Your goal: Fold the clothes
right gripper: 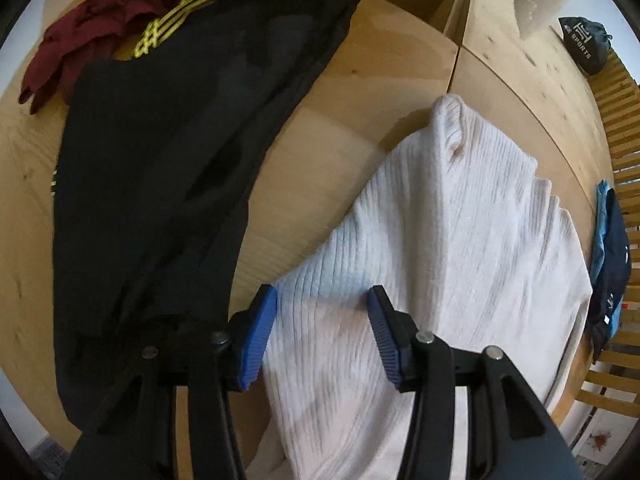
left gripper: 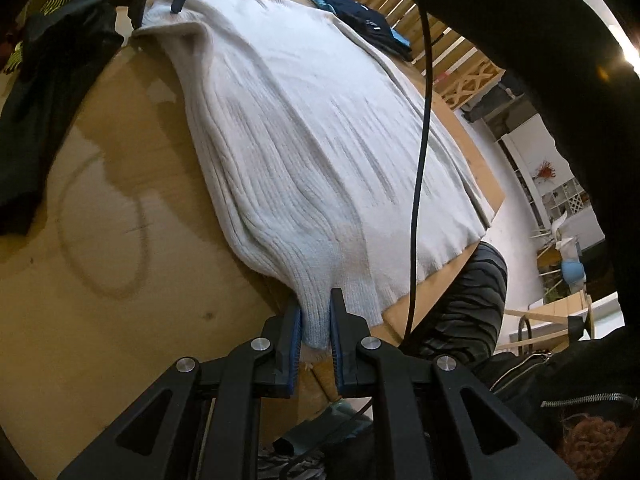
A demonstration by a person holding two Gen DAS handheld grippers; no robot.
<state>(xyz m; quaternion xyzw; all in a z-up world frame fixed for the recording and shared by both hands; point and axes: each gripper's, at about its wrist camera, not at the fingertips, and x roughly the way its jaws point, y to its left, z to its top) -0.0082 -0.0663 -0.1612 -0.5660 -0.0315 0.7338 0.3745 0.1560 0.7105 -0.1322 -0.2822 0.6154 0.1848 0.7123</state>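
Observation:
A white ribbed sweater [left gripper: 300, 140] lies folded lengthwise on the wooden table [left gripper: 100, 240]. My left gripper [left gripper: 316, 304] is shut on its near corner, at the table's edge. In the left wrist view my right gripper [left gripper: 180, 0] is down on the sweater's far end. The right wrist view shows the right gripper [right gripper: 322, 296] pointing down over the sweater [right gripper: 460, 240]. Its blue pads [right gripper: 260, 328] stand apart with the fabric's edge between them, and they do not press on it. The sweater's folded tip rises into a small peak beyond the fingers.
A black garment with yellow stripes [right gripper: 180, 160] sprawls left of the sweater, with a maroon one [right gripper: 80, 40] behind it. Folded navy and blue clothes [right gripper: 612, 260] lie by the slatted wooden rail [right gripper: 624, 120]. A black cable [left gripper: 420, 160] hangs across the left wrist view. A person's leg [left gripper: 460, 308] stands at the table edge.

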